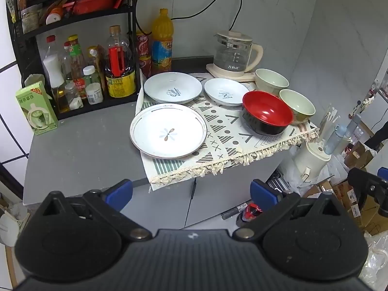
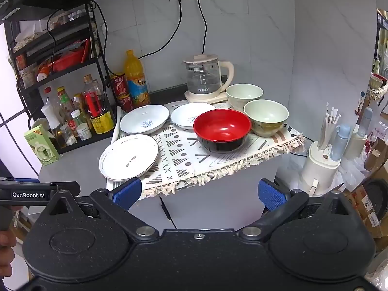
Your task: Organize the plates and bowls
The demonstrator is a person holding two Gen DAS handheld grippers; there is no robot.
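Note:
Three white plates lie on a patterned cloth point(image 1: 218, 143) on a grey counter: a large flat plate point(image 1: 168, 131) point(image 2: 128, 156) at the front left, a deep plate point(image 1: 172, 87) point(image 2: 144, 118) behind it, and a smaller plate point(image 1: 225, 92) point(image 2: 186, 116) to its right. A red and black bowl point(image 1: 266, 112) point(image 2: 222, 129) stands on the right, with two pale green bowls point(image 1: 297, 105) point(image 1: 271, 81) point(image 2: 265, 116) point(image 2: 243, 95) behind it. My left gripper point(image 1: 191, 191) and right gripper point(image 2: 198, 191) hover open before the counter's front edge, nothing between their blue pads.
A black rack point(image 1: 72, 72) of bottles and jars fills the counter's left back. A glass kettle point(image 1: 232, 53) point(image 2: 206, 77), an orange juice bottle point(image 1: 162, 41) and a green carton point(image 1: 36, 109) stand nearby. Right of the counter are a white appliance point(image 2: 320, 167) and boxes on the floor.

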